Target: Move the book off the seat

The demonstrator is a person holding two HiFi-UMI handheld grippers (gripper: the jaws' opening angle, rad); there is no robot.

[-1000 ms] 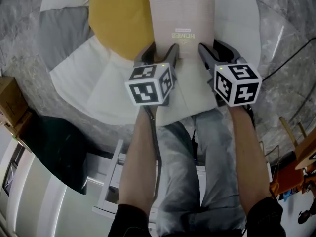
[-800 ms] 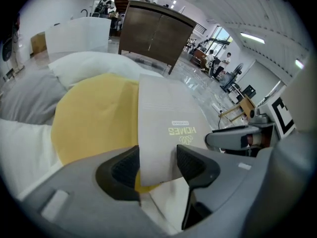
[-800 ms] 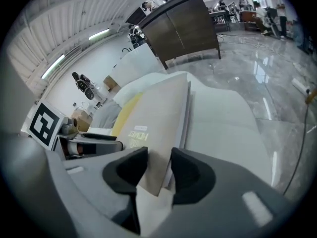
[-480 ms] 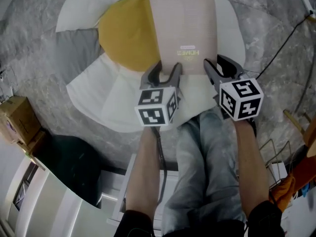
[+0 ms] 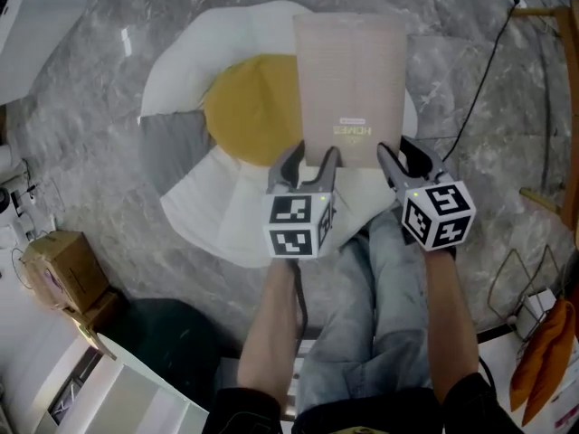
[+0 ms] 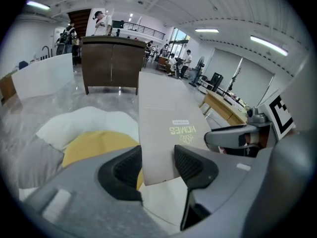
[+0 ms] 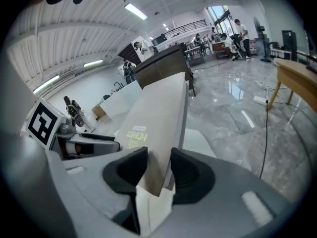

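A thin beige book [image 5: 353,80] with "HOMES" on its cover is held flat above the round white seat [image 5: 208,211], partly over a yellow cushion [image 5: 249,120]. My left gripper [image 5: 308,159] grips its near left corner. Its jaws are closing, and its pads sit against both faces of the book [image 6: 163,118] in the left gripper view, where the gripper [image 6: 157,166] fills the foreground. My right gripper [image 5: 403,155] is shut on the near right corner. In the right gripper view that corner of the book [image 7: 158,118] sits pinched between the right gripper's [image 7: 158,170] dark pads.
A grey cushion [image 5: 172,147] lies on the seat's left side. A black cable [image 5: 479,89] crosses the marble floor at the right, near a wooden frame [image 5: 552,107]. At the lower left stands a cardboard box [image 5: 59,274]. The person's jeans-clad legs [image 5: 380,315] are below the grippers.
The book and both grippers have lifted up and away from the seat, which now looks smaller and lower. The left jaws have closed in on the book's corner.
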